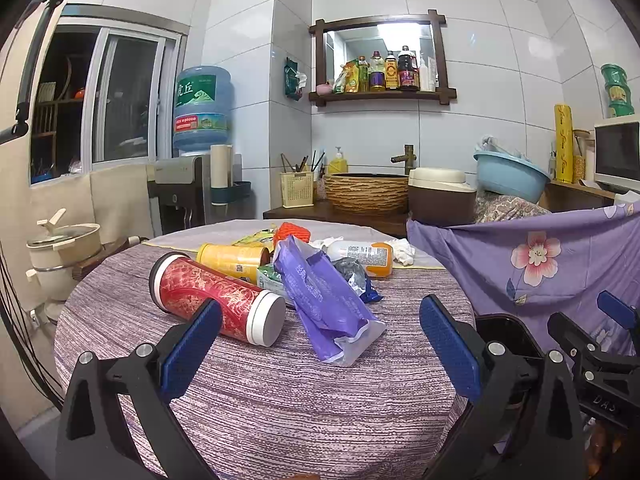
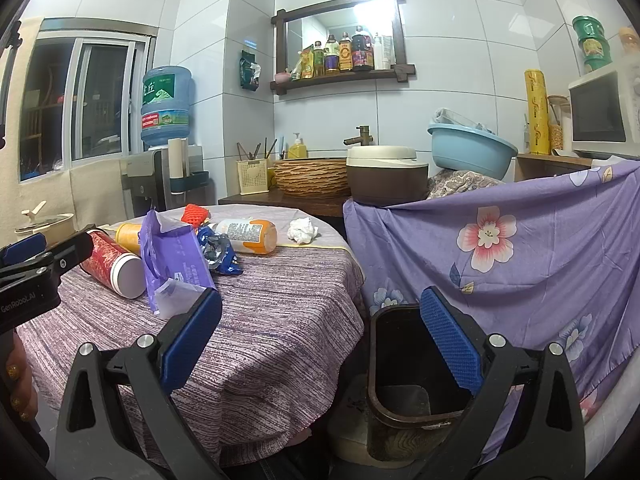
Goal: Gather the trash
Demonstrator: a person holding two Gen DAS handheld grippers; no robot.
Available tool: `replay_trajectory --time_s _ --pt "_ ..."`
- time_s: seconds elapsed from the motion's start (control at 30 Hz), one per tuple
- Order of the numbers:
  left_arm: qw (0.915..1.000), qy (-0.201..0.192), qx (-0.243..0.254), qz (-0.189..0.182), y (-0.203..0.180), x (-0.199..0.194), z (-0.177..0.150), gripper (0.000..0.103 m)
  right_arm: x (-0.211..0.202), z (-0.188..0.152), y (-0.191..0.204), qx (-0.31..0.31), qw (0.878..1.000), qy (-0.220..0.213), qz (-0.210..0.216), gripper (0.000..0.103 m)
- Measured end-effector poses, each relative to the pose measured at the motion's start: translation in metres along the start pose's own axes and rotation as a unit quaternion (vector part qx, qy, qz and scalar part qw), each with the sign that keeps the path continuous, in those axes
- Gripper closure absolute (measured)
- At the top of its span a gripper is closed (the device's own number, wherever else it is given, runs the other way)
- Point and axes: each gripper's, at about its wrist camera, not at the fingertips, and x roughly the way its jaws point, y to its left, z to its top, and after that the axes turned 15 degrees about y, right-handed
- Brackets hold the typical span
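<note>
Left gripper (image 1: 320,344) spread wide and empty, nearest the purple bag (image 1: 320,300) lying lengthwise straight ahead between its fingers.

Bright, even indoor light, glare in the mirror (image 1: 378,56), sharp focus, fisheye-bent dark corners.

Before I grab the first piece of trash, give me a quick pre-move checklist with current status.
1. Left gripper open, empty: ok.
2. Right gripper open, empty: ok.
3. Bin open, beside the table: ok.
4. Bin has room: ok, its bottom is visible.
5. Purple bag nearest, unobstructed on top: ok.
6. Red canister is trash rather than a keeper: cannot tell.
</note>
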Motion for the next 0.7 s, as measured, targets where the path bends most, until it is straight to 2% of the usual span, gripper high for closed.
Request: replay_trajectory --time_s 0.7 --pt "1.0000 0.002 0.000 -0.001 0.0010 0.0021 -0.0011 0.005 0.0021 0.0012 0.0028 0.002 1.000 0.003 0.002 0.005"
